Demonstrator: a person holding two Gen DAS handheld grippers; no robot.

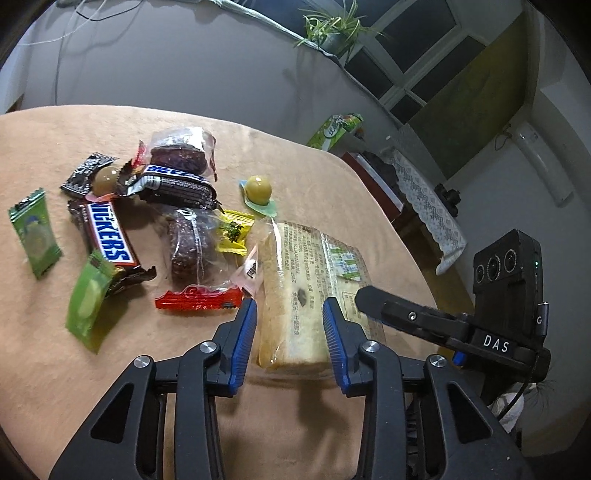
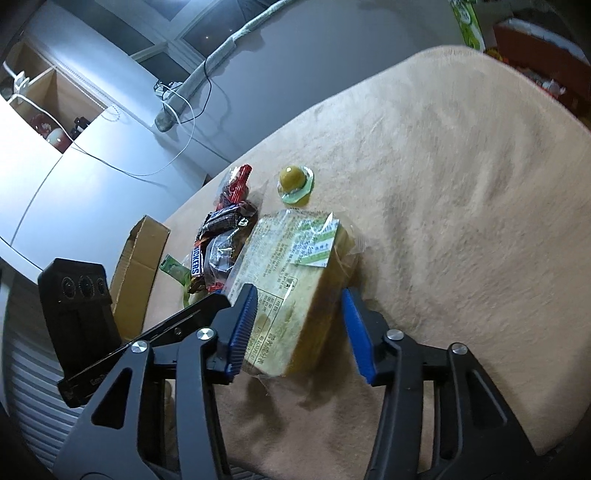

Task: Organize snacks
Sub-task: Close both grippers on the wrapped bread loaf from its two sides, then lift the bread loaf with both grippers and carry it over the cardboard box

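The left gripper [image 1: 289, 310] is black plastic: angular linkage arms with triangular cutouts, silver round screws at the pivots, and ribbed blue pads [image 1: 243, 343] lining its jaws. The right gripper [image 2: 299, 299] looks the same, carrying a black three-lens camera block [image 1: 508, 266], white "DAS" lettering and a thin black cable.

Grey wall [image 1: 192, 66]; dark window [image 1: 417, 40] with potted plant [image 1: 332, 27]; lace-covered side table [image 1: 424, 195]; open wall shelf [image 2: 55, 110].

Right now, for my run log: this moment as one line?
phase: reach | left gripper: open, straddling bread | right gripper: open, straddling bread | bread on table
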